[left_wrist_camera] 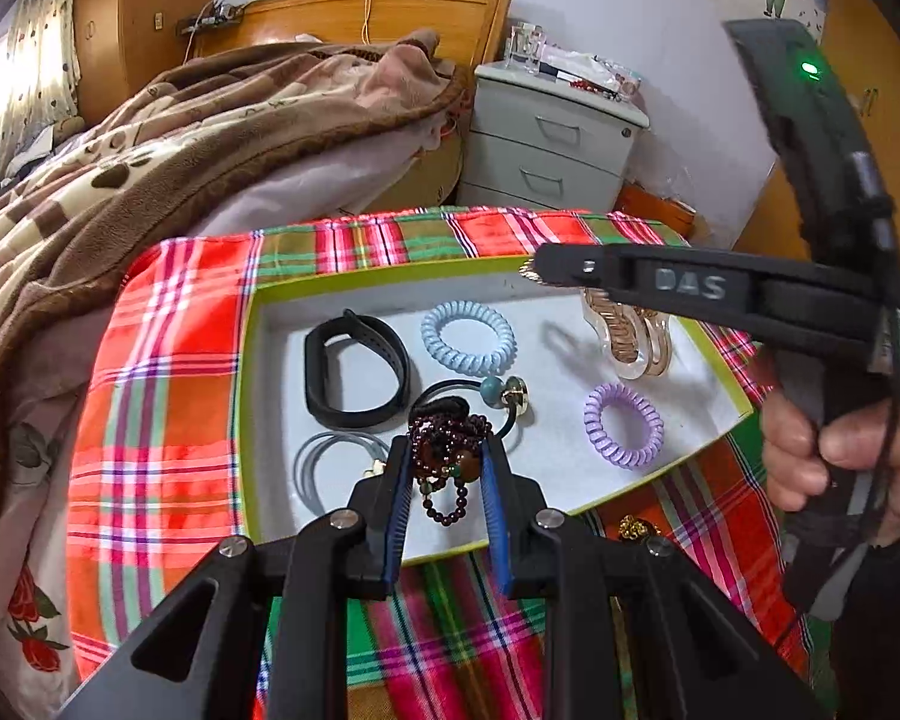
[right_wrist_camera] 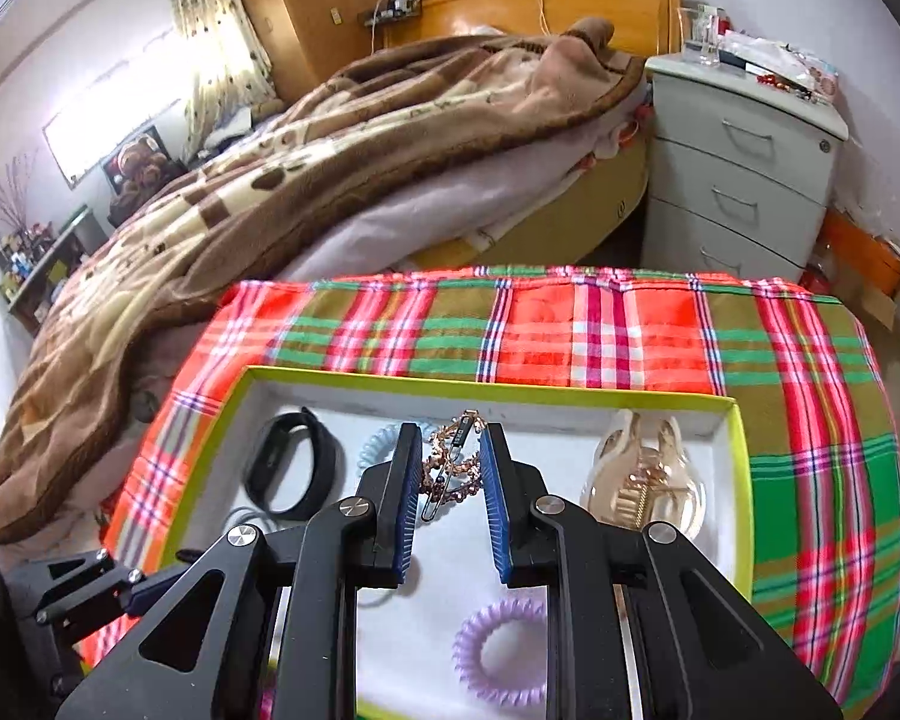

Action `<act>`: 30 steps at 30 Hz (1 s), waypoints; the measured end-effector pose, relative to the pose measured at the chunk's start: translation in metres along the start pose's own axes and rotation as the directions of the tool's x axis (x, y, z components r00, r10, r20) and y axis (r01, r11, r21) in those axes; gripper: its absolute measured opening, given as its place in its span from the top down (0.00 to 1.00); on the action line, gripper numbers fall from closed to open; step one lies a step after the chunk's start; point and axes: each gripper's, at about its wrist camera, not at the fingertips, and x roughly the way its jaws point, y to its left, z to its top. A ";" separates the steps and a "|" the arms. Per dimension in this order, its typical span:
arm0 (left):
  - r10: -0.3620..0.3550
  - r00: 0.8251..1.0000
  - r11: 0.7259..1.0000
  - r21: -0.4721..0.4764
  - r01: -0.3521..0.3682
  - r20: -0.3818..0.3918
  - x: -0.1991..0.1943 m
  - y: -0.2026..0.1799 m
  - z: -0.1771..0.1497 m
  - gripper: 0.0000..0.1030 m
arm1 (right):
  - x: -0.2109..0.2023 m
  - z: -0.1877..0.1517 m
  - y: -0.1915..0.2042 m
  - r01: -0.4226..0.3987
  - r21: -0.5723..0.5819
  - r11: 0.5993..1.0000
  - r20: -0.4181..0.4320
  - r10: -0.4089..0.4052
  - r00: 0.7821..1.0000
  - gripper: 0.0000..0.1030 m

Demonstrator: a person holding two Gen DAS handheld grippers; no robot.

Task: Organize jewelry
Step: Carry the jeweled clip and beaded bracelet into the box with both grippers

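Note:
A green-rimmed white tray (left_wrist_camera: pixel 252 324) lies on the plaid cloth. In it lie a black wristband (left_wrist_camera: pixel 354 369), a blue coil hair tie (left_wrist_camera: pixel 468 337), a purple coil hair tie (left_wrist_camera: pixel 623 424), a clear amber claw clip (left_wrist_camera: pixel 627 336), a grey ring (left_wrist_camera: pixel 324 468) and a black hair tie with a bead (left_wrist_camera: pixel 492 391). My left gripper (left_wrist_camera: pixel 447 450) is shut on a dark red bead bracelet (left_wrist_camera: pixel 444 450) low over the tray's front. My right gripper (right_wrist_camera: pixel 450 444) is shut on a rose-gold hair clip (right_wrist_camera: pixel 453 462) above the tray (right_wrist_camera: pixel 741 480); it also shows in the left wrist view (left_wrist_camera: pixel 537 270).
The plaid cloth (right_wrist_camera: pixel 570 324) covers a small table. A gold piece (left_wrist_camera: pixel 633 527) lies on the cloth just outside the tray's front right corner. A bed with a brown blanket (right_wrist_camera: pixel 270 192) is at the left and a grey drawer cabinet (right_wrist_camera: pixel 744 168) behind.

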 end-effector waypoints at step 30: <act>-0.006 0.997 0.999 -0.039 0.003 -0.076 0.031 0.006 -0.002 0.72 | 0.033 0.004 0.002 0.069 -0.055 0.996 -0.077 -0.073 0.994 0.80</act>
